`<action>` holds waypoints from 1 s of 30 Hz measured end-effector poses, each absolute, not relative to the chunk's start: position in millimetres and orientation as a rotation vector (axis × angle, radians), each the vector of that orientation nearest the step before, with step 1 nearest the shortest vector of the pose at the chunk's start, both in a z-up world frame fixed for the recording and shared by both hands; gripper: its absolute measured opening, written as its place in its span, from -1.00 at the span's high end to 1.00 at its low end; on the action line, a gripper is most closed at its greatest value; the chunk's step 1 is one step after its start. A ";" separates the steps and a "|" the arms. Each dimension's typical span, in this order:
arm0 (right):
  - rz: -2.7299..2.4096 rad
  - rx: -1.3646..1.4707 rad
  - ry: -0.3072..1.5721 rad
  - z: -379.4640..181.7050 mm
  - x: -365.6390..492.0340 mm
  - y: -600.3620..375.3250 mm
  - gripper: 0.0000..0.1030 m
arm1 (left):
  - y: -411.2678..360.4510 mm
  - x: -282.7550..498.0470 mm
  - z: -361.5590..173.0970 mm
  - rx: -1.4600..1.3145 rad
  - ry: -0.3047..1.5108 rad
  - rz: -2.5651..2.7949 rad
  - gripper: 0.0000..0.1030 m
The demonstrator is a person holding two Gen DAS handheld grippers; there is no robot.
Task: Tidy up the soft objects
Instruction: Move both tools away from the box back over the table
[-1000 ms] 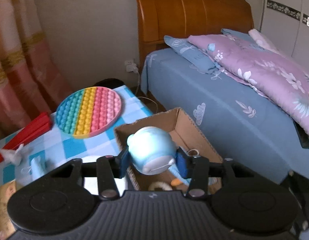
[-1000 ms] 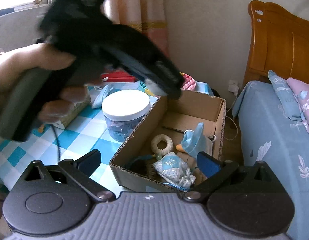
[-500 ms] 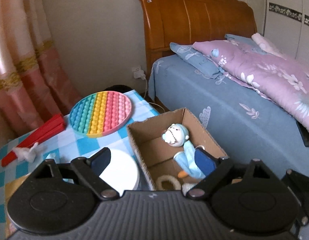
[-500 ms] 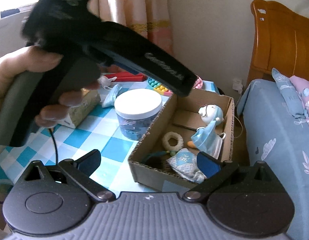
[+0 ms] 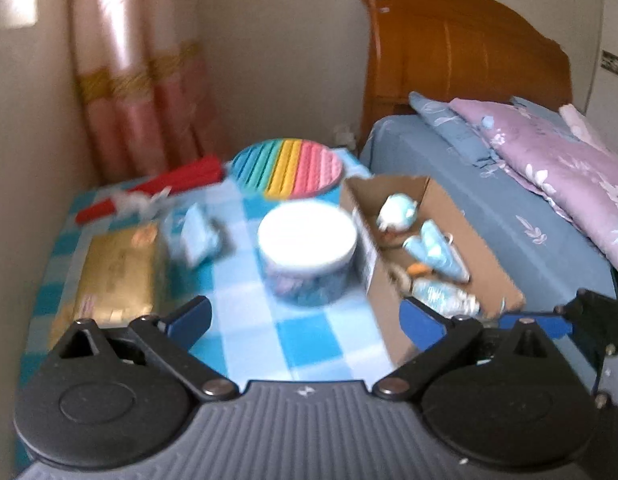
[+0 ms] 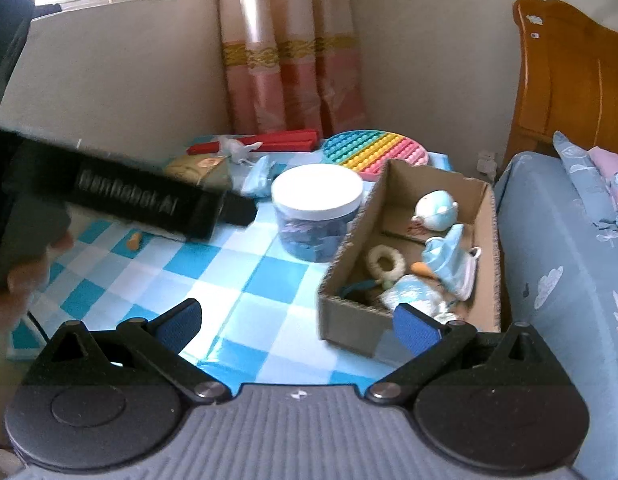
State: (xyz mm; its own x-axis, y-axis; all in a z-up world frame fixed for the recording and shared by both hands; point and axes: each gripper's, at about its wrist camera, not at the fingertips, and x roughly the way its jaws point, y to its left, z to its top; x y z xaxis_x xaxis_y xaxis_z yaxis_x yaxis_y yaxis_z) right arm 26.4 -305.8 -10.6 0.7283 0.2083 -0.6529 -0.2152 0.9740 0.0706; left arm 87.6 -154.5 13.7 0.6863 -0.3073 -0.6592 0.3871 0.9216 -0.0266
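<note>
A blue soft doll with a round head (image 5: 397, 212) (image 6: 435, 210) lies in the cardboard box (image 5: 381, 280) (image 6: 349, 324), beside a white ring (image 6: 385, 262) and a patterned pouch (image 5: 441, 294) (image 6: 413, 294). A small blue soft thing (image 5: 197, 236) (image 6: 261, 178) lies on the checked cloth by the gold box (image 5: 117, 272). My left gripper (image 5: 305, 320) hangs over the cloth left of the cardboard box, jaws opening, nothing between them. Its black casing (image 6: 125, 196) crosses the right wrist view, held by a hand. My right gripper (image 6: 297, 322) is open and empty in front of the cardboard box.
A white-lidded jar (image 5: 307, 240) (image 6: 317, 196) stands just left of the cardboard box. Behind it lie a rainbow pop-it disc (image 5: 287, 170) (image 6: 375, 152) and a red folded fan (image 5: 149, 192). A blue bed (image 5: 529, 220) borders the table's right side; curtains hang behind.
My left gripper let go of the blue doll, which now lies in the box, then drew back and left over the table with its jaws spreading. My right gripper backed off a little.
</note>
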 end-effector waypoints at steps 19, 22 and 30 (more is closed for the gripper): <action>0.280 -0.096 0.760 -10.9 29.7 -238.3 -1.00 | -21.6 55.1 -36.3 0.038 0.738 -0.241 -0.94; 0.301 -0.112 0.773 -14.2 35.0 -225.0 -1.00 | -3.6 62.2 -43.4 -0.006 0.753 -0.235 -0.94; 0.375 -0.164 0.833 -37.8 56.2 -192.3 -1.00 | 10.5 89.4 -57.5 -0.022 0.744 -0.219 -0.94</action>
State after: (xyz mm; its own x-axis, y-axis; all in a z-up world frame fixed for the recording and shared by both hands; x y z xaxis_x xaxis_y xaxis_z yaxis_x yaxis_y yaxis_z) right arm 56.2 -192.3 -37.8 0.6120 0.2601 -0.7468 -0.3870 0.9221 0.0041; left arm 89.4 10.5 -57.5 0.7142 -0.2058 -0.6690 0.1899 0.9769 -0.0977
